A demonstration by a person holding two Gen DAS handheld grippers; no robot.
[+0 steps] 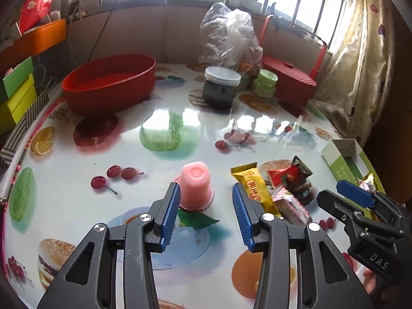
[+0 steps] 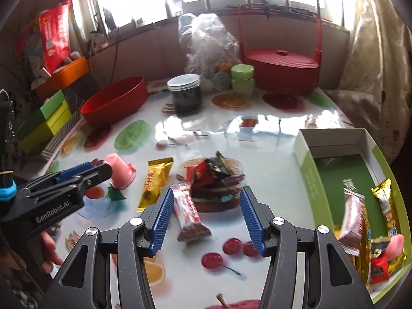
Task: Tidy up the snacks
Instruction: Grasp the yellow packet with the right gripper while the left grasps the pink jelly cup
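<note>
- The round table (image 1: 77, 154), covered in a fruit-print cloth, carries everything.
- A red oval tub (image 1: 108, 85) sits far left; a green-and-white open box (image 2: 342, 180), near right, holds several wrapped snacks.
- The left gripper (image 1: 206, 203) hovers with fingers parted and empty, just short of a pink jelly cup (image 1: 195, 188) standing upside down.
- The right gripper (image 2: 204, 208) is open and empty above a red-and-white snack bar (image 2: 189, 211).
- A yellow wafer packet (image 2: 154, 182) lies between cup and bar.
</note>
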